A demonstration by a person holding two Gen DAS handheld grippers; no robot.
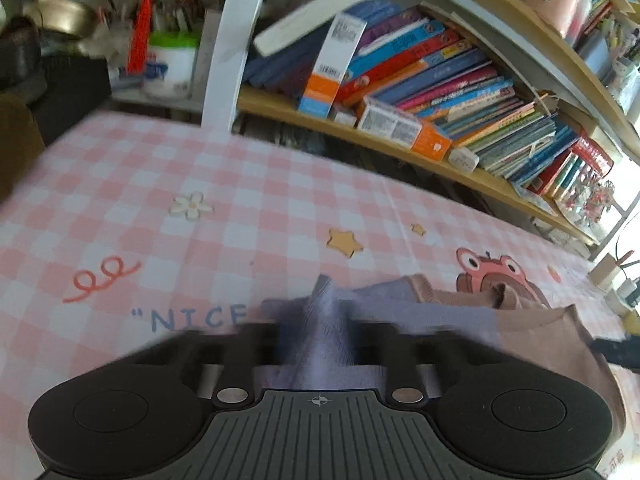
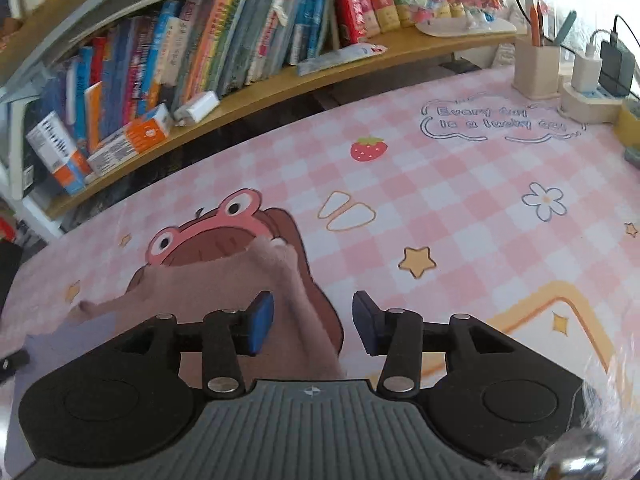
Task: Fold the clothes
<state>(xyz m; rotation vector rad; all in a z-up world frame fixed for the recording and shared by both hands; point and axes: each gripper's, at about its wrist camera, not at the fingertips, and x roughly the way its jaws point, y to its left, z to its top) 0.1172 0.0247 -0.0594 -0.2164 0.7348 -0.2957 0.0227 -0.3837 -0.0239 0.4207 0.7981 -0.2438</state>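
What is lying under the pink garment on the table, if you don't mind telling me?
The pink garment lies on a checked tablecloth, covering part of its printed frog. The frog's lower body is hidden.

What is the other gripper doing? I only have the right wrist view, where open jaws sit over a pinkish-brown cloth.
Observer: The left gripper is shut on a lavender part of the garment, which bunches up between its fingers.
Operator: Is that the same garment I see?
Observer: It seems so; in the left wrist view the lavender cloth joins a pinkish-brown part lying on the checked mat.
Operator: Does my right gripper hold anything?
Observer: No, its blue pads stand apart, with the cloth loose between them.
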